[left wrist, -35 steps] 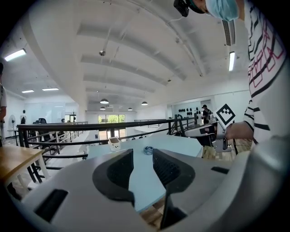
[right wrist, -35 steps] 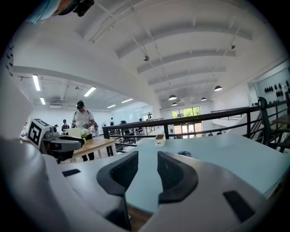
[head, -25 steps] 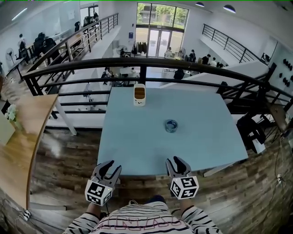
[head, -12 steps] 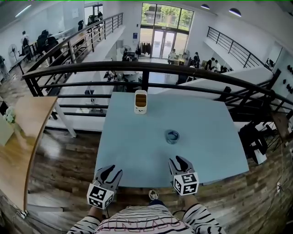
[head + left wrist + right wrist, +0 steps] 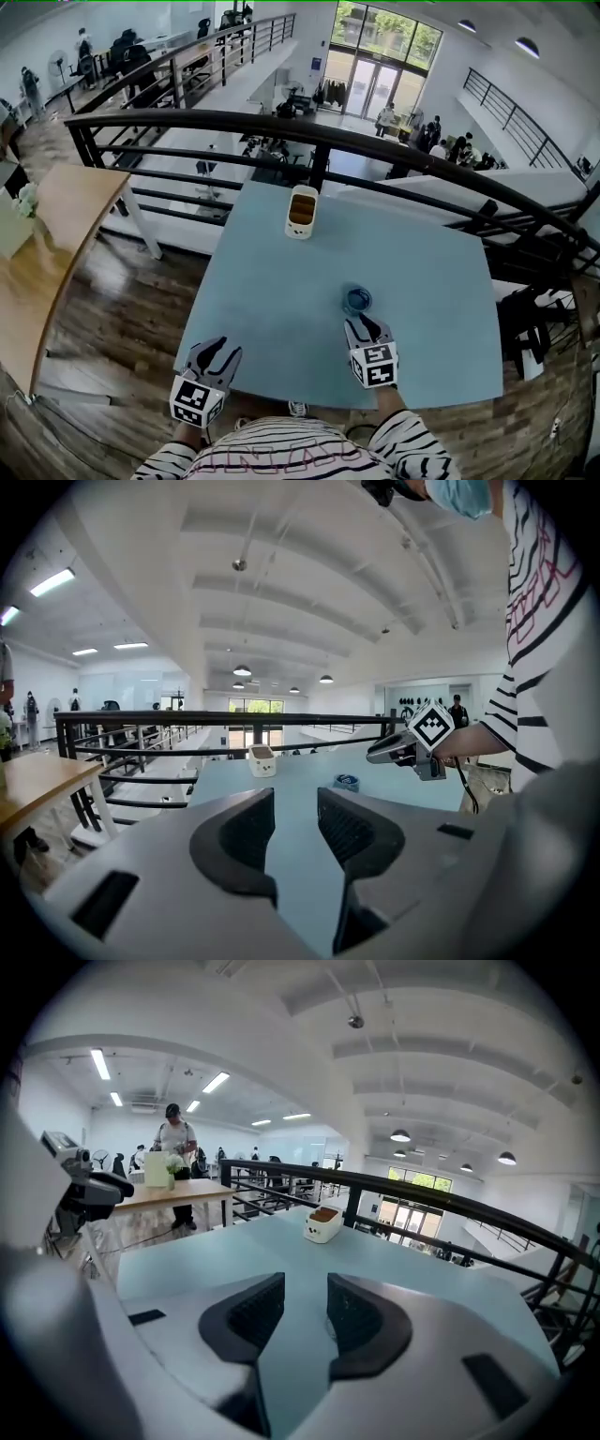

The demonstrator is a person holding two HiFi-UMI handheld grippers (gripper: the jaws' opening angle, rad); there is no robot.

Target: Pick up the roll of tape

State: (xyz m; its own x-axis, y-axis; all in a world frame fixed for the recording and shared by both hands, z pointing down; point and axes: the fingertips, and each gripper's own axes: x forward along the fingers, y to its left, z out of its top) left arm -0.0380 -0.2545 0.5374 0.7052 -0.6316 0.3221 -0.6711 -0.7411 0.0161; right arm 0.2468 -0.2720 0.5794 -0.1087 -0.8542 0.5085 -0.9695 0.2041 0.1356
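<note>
A white container stands upright near the far edge of the desk. Its open top shows a brown filling that I cannot identify. The roll of tape, bluish, lies flat on the desk right of centre, well apart from the container.

My right gripper is over the desk, its tips just short of the roll; I cannot tell whether they touch it. Its fingers stand a narrow gap apart, with only desk surface visible between them. My left gripper is at the near edge of the desk, well apart from the roll. Its fingers are likewise narrowly parted and hold nothing.

The desk top is pale blue. It is set against a black railing on an upper level. The floor is dark wood plank. A wooden table stands to the left. Beyond the railing lies a lower hall with glass doors and several people.
</note>
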